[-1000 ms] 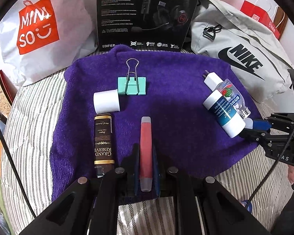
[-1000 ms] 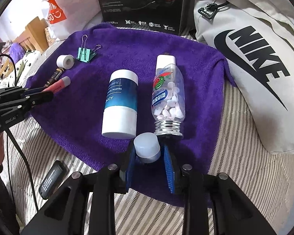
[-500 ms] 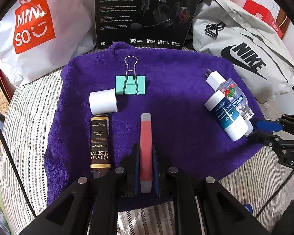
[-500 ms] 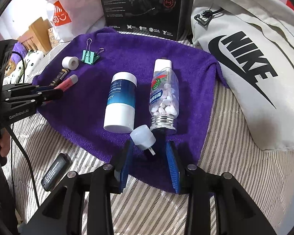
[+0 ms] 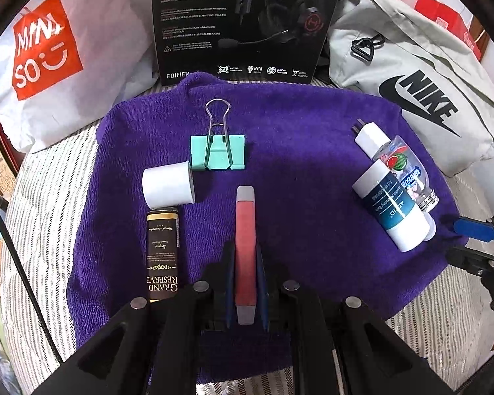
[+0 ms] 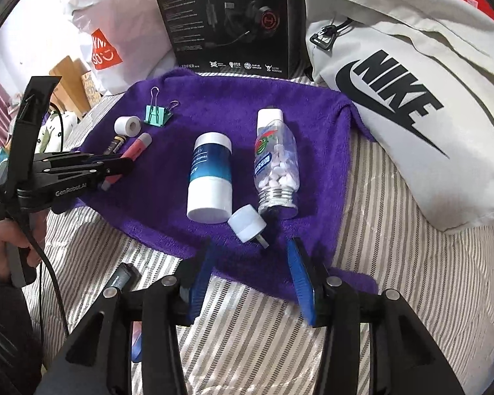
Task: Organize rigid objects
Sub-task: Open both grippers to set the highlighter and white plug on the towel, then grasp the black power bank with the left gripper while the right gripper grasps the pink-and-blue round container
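My left gripper [image 5: 246, 283] is shut on a red tube with grey ends [image 5: 245, 247] that lies on the purple towel [image 5: 296, 171]. To its left lie a dark "Grand Reserve" tube [image 5: 162, 256], a white tape roll [image 5: 168, 188] and a mint binder clip [image 5: 218, 151]. My right gripper [image 6: 250, 273] is open just behind a white plug adapter [image 6: 247, 223] on the towel's front edge. Beyond that lie a white and blue jar [image 6: 210, 177], a clear pill bottle [image 6: 276, 168] and a white charger [image 5: 369, 138].
A black headset box [image 5: 247, 23] stands behind the towel, with a Miniso bag [image 5: 46, 56] to the left and a grey Nike bag [image 6: 411, 98] to the right. A black device [image 6: 123, 278] lies on the striped bedding [image 6: 395, 263].
My right gripper has opened, let go of the white plug adapter and drawn back from it. My left gripper stays shut on the red tube.
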Demonstrator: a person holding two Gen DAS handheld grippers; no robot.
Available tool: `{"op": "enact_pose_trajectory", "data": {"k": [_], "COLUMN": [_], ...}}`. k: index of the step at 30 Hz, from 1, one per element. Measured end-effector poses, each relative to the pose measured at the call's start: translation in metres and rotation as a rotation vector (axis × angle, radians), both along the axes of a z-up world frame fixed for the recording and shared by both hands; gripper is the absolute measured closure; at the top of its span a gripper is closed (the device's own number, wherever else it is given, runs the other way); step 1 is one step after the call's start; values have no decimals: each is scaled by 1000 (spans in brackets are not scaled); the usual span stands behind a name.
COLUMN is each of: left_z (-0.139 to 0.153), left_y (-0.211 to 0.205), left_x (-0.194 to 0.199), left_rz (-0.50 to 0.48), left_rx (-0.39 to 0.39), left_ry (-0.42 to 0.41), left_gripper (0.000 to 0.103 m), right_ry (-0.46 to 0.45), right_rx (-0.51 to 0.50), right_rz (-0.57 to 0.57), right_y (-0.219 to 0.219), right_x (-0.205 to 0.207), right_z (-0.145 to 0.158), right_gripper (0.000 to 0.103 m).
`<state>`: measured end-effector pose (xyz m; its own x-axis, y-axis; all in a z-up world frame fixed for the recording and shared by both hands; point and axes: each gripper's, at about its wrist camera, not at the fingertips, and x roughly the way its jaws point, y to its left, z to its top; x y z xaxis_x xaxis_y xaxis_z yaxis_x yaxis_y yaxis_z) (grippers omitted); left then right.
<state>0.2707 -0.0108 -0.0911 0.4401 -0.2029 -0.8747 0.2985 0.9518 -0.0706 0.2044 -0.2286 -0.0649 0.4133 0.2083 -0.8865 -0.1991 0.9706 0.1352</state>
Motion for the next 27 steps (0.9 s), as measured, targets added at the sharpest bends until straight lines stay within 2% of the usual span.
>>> {"op": "enact_pose_trajectory", "data": {"k": [3, 5, 12, 16, 19, 27], "left_z": [0, 0, 14, 29, 34, 32], "left_y": [0, -1, 4, 7, 2, -14], "left_x": [-3, -6, -26, -54, -78, -119], "left_rz": [-2, -4, 16, 3, -17, -62], "left_rx": [-2, -14, -40, -83, -75, -63], "left_ry": [5, 14, 9, -32, -61, -49], "left_gripper": [85, 77, 76, 65, 63, 63], "right_ry": [-7, -10, -25, -40, -50, -48], "right_rx": [17, 29, 40, 60, 75, 100], "right_rz": [-6, -11, -34, -49, -60, -107], "right_y": [1, 0, -4, -6, -7, -16], "right_x": [-4, -9, -27, -45, -61, -99], "right_z": [1, 2, 11, 17, 20, 17], "right_gripper": [57, 57, 57, 56, 56, 51]}}
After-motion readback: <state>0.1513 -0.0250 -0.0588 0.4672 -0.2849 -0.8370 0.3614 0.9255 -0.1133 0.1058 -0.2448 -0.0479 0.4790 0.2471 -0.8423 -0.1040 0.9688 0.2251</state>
